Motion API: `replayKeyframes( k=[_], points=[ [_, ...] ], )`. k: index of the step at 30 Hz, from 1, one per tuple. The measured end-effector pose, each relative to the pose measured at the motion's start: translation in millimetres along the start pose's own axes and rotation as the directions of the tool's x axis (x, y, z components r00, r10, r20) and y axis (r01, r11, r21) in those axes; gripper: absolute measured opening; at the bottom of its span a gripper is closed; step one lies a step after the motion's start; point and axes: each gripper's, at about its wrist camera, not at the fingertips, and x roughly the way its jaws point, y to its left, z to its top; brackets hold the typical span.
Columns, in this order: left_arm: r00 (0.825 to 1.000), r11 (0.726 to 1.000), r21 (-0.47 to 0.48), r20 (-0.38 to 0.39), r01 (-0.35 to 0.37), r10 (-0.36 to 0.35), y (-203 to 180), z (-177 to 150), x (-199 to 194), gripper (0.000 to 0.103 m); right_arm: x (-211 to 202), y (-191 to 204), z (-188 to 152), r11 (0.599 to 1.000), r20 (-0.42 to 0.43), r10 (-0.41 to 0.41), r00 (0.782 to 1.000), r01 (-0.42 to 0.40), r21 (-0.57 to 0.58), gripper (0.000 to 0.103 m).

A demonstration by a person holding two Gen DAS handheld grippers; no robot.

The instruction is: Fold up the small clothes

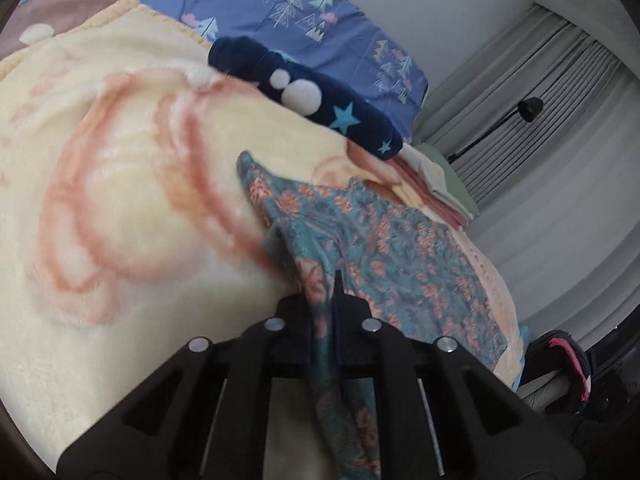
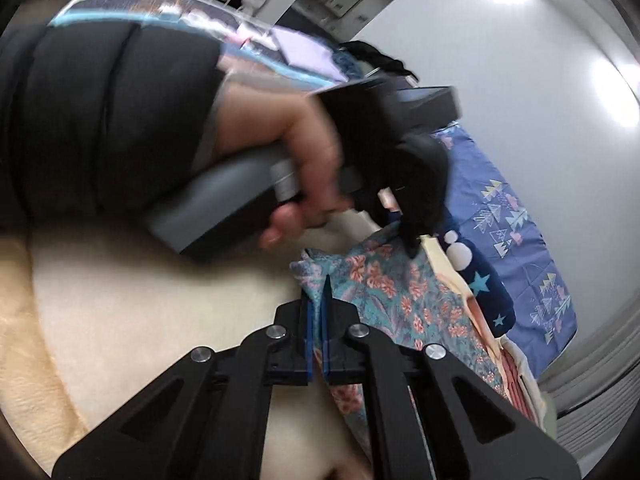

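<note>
A teal garment with pink flowers (image 1: 380,248) lies crumpled on a cream blanket (image 1: 140,160). My left gripper (image 1: 326,300) is shut on a fold of this garment, and cloth hangs down between its fingers. In the right wrist view my right gripper (image 2: 320,300) is shut on the near left edge of the floral garment (image 2: 400,292), the fabric pinched between its blue pads. The same view shows a hand (image 2: 304,152) holding the left gripper (image 2: 414,246), whose tip sits on the garment's far edge.
A navy fleece item with stars (image 1: 320,100) lies beyond the garment, next to a blue tree-patterned pillow (image 1: 300,12). Folded clothes (image 1: 436,188) are stacked at the bed's far edge. Grey curtains (image 1: 560,100) and a dark bag (image 1: 568,360) stand past the bed.
</note>
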Motion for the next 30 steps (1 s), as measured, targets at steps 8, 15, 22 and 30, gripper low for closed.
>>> replayKeyframes(
  k=[8, 15, 22, 30],
  points=[
    [1.000, 1.000, -0.020, -0.029, -0.012, 0.012, 9, -10, 3, 0.015, 0, 8, -9, 0.999, -0.001, -0.017, 1.000, 0.017, -0.033, 0.020],
    [0.999, 0.999, -0.033, -0.032, 0.008, -0.009, 14, -10, 3, 0.015, 3, -1, -16, 1.000, -0.041, -0.018, 0.999, 0.018, -0.002, 0.028],
    [0.999, 0.999, -0.037, -0.036, 0.017, -0.018, 15, -10, 3, 0.015, 7, -4, -25, 1.000, -0.070, -0.013, 0.997, 0.014, 0.012, 0.030],
    [0.996, 0.998, -0.043, -0.080, 0.039, -0.042, 13, -3, 12, 0.026, 21, 12, -13, 0.997, -0.062, -0.065, 0.996, 0.062, -0.047, 0.033]
  ],
)
